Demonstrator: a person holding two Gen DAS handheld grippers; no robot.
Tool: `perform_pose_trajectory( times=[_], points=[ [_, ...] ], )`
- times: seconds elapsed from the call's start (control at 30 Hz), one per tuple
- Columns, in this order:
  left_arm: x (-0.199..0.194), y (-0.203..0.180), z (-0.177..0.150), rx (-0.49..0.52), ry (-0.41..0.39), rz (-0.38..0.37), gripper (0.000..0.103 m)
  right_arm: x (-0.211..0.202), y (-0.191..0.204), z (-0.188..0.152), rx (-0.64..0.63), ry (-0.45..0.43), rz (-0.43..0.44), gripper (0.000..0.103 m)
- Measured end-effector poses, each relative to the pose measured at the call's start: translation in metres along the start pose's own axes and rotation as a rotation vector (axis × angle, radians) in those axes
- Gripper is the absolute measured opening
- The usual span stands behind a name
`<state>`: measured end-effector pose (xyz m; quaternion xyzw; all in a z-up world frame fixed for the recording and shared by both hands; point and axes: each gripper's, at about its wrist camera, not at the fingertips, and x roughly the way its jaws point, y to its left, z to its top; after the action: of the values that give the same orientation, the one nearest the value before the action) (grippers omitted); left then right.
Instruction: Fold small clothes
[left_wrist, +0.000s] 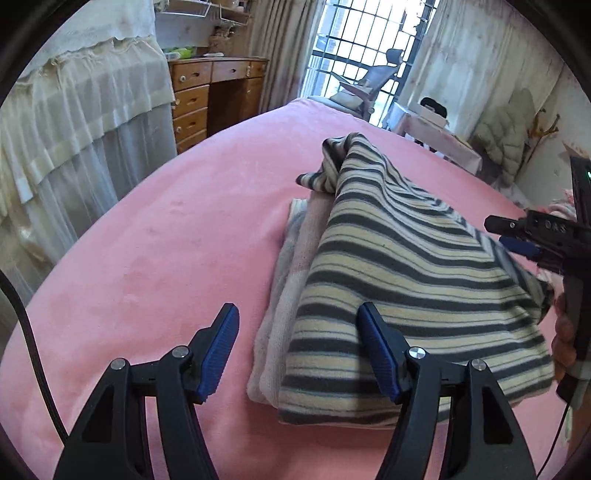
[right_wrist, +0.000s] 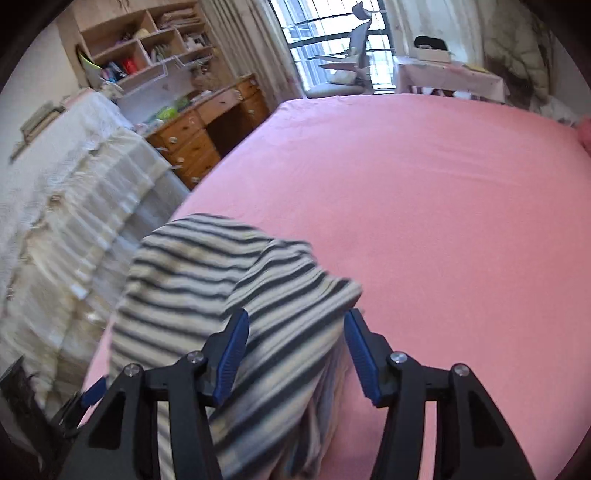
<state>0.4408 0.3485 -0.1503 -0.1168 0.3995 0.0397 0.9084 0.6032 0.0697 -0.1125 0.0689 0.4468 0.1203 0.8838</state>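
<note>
Stripes run across the knit top lying on the pink bed, partly over a pale folded garment that sticks out on its left side. Our left gripper has its fingers spread wide w/ nothing between them; the right-hand blue pad sits just over the near edge of the striped top, the left-hand pad over bare sheet. Our right gripper is also spread wide; striped cloth fills the gap between the fingers in the right wrist view, but the pads aren't pressing it, so we judge it's not held. That view is motion-blurred, so contact can't be confirmed.

Step in hand, as we read it: getting the striped top squared up on the stack. The far end of the top humps up ahead of the left fingers, and a corner droops toward the right gripper. To do it well we'd pinch edges only, not both layers plus the pale garment beneath, pull the hump flat away from the fingers, and line the hem up w/ the near edge before letting go.

Writing: some characters on the right gripper's body in the left wrist view, too small to read. No brand visible on the clothes.
</note>
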Motion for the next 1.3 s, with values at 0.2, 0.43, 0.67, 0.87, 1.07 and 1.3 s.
perform_pose_trajectory(
  times=[0.2,0.43,0.67,0.87,1.07,1.3],
  points=[
    [-0.002,-0.013,-0.005,0.077,-0.024,0.097,0.066,0.04,-0.012,-0.007,0.021,0.063,-0.034,0.044],
    [-0.012,-0.02,-0.002,0.077,-0.01,0.095,0.066,0.026,-0.017,-0.014,0.044,0.043,-0.103,0.037],
    [-0.065,-0.025,-0.001,0.032,0.041,0.107,0.066,-0.072,-0.025,-0.035,-0.008,-0.018,-0.073,0.037],
    [-0.159,-0.056,-0.013,0.03,0.005,0.078,0.076,-0.18,-0.04,-0.076,-0.023,-0.039,-0.042,0.037],
    [-0.248,-0.104,-0.047,0.105,-0.012,0.062,0.077,-0.289,-0.047,-0.13,-0.014,-0.07,-0.004,0.037],
    [-0.352,-0.151,-0.09,0.156,-0.052,-0.036,0.077,-0.394,-0.043,-0.187,-0.038,-0.121,0.06,0.037]
  ],
)
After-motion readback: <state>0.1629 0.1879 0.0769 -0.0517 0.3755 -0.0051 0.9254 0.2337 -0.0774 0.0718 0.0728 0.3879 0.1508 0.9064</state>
